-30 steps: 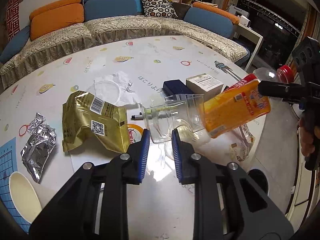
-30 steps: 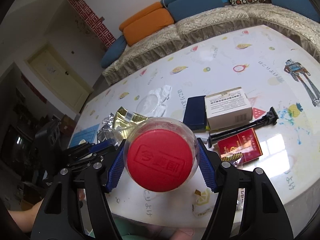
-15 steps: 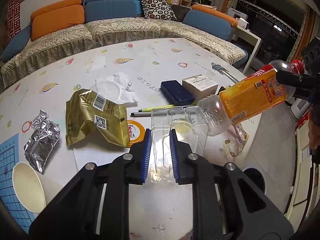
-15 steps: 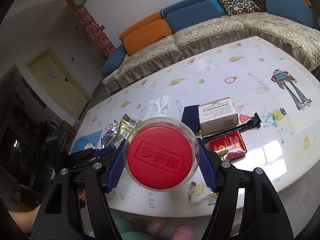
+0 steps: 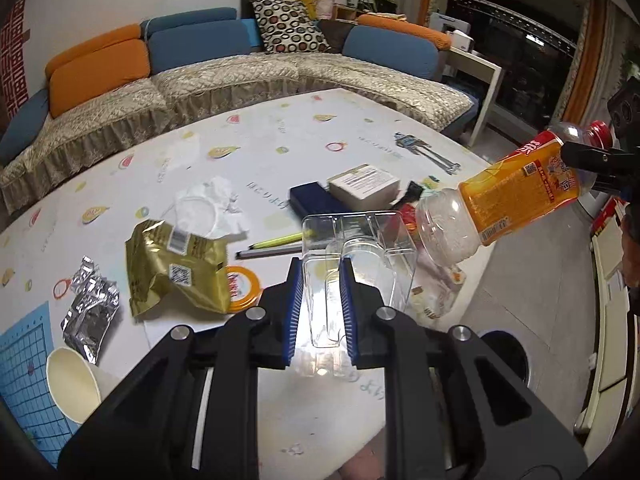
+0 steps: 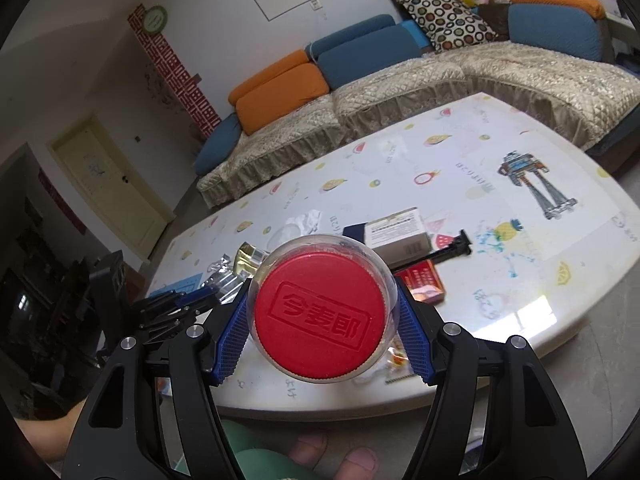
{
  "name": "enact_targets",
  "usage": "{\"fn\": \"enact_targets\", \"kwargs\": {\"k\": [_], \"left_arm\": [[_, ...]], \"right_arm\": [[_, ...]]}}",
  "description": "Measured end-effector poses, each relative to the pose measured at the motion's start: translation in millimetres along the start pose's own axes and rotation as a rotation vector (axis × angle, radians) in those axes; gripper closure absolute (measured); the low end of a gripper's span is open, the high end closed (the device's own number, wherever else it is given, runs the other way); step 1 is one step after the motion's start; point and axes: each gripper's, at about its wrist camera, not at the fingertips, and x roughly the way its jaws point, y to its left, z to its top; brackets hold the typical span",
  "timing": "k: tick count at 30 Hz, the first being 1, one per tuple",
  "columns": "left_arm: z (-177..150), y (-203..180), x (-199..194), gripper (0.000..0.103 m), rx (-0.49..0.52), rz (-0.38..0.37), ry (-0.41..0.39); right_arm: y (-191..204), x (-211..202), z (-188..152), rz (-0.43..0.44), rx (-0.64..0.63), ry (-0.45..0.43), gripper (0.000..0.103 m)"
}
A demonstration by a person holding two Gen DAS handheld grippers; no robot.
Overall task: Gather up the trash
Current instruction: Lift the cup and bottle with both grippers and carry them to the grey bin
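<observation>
Left claw [image 5: 319, 304]: clamped on clear plastic container [image 5: 360, 248]. Right claw [image 6: 322, 326]: clamped on orange-labelled bottle [image 6: 322, 314], above surface [image 6: 460, 152].

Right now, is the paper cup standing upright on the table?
No, the paper cup lies on its side, mouth showing, beside the foil wrapper.

The tray [image 5: 356, 248] is clear, glossy plastic. The bottle [image 5: 508, 200] is clear plastic with a shiny orange label; its cap [image 6: 322, 320] is red, ribbed plastic. The gold bag [image 5: 176, 268] and silver wrapper [image 5: 90, 312] look like crinkled foil. The cup [image 5: 72, 384] is matt paper. The surface [image 5: 280, 144] is glossy.
</observation>
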Motion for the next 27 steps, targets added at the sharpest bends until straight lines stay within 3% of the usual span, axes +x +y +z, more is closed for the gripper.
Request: {"fn": "enact_targets", "kwargs": {"k": [13,18,27], "left_arm": [[6,-144,16,0.086,0.219,-0.167,0.025],[-12,-204,33,0.086,0.294,-0.236,0.069],[-71,-287,87,0.086,0.405,-0.315,0.212]], "right_arm": [[-85,-112,-65,-0.158,0.129,-0.056,0.036],[-124,-137,-109,-0.211,0.208,-0.043,0.036],[-195,-135,-217,-0.283,0.398,0.043,0.036]]}}
